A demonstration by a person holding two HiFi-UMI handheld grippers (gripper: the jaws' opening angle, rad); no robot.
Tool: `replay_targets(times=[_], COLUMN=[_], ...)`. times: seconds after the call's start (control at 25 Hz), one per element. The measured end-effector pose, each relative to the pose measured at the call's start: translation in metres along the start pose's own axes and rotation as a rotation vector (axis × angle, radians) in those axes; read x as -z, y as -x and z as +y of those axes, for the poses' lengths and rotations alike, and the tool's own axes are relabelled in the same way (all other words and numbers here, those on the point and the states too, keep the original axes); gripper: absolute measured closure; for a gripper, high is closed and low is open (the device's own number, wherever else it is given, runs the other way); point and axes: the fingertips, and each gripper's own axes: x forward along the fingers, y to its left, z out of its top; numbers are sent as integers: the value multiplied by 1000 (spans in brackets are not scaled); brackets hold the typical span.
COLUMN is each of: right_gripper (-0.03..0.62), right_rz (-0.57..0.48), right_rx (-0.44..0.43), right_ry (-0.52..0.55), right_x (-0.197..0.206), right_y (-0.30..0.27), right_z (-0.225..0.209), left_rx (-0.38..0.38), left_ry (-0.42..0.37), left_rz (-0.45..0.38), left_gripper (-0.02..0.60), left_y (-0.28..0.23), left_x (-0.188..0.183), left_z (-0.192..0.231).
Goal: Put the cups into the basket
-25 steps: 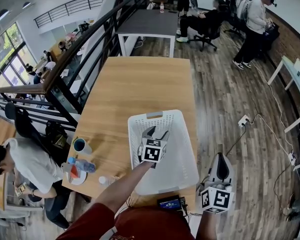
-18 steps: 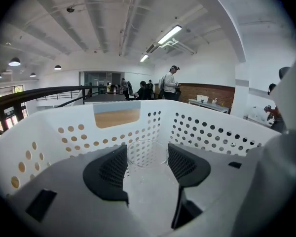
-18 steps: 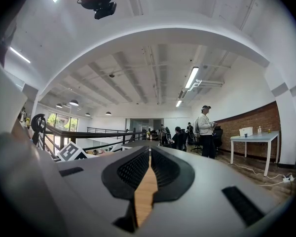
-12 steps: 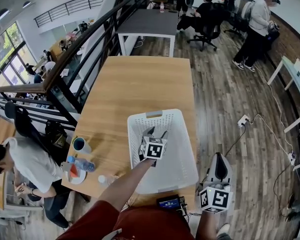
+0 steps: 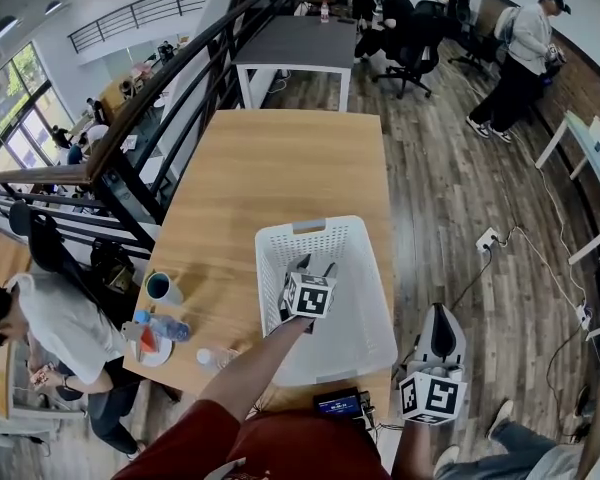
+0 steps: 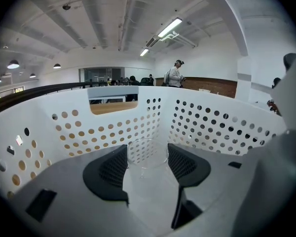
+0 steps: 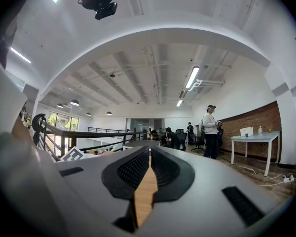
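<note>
- Left gripper view: I see the left gripper with its jaws closed on a clear round cup. Both black pads press against the cup's sides.
- The cup sits upright, inside the walls of the white perforated plastic basket. I cannot tell whether its base touches the basket floor.
- Head view: the left gripper reaches down into the basket, near the middle. The basket stands at the near end of the light wooden table.
- Right gripper view: the right gripper has its jaws together, with nothing between them.
- Head view: the right gripper hangs to the right of the basket, beyond the table edge and over the floor.
- A white mug with a dark blue inside stands at the table's left edge, well apart from the basket.
</note>
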Motion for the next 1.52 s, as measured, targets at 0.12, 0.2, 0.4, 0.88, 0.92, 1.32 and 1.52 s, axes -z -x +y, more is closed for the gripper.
replay_targets(times=[0.12, 0.2, 0.4, 0.88, 0.92, 1.32, 1.52], right_gripper=[574, 574, 574, 574, 574, 574, 574], right_rz=[-3, -5, -13, -16, -16, -21, -13], right_rx=[0, 0, -3, -2, -2, -12, -6], right_ry=[-6, -6, -9, -8, -8, 5, -4], right_x=[-2, -2, -3, -4, -4, -8, -8], right_y=[-1, -1, 0, 4, 4, 5, 4], right_z=[1, 1, 1, 0, 1, 0, 0], left_rx=[-5, -9, -27, -32, -32, -24, -21], left_ry=[6, 15, 58, 55, 55, 50, 44], left_rz=[5, 7, 5, -3, -4, -17, -14], left_gripper=[319, 319, 319, 318, 318, 316, 291], left_y=[2, 3, 7, 9, 9, 11, 12], left_x=[1, 4, 7, 11, 11, 7, 4], left_z=[0, 1, 3, 3, 3, 0, -1])
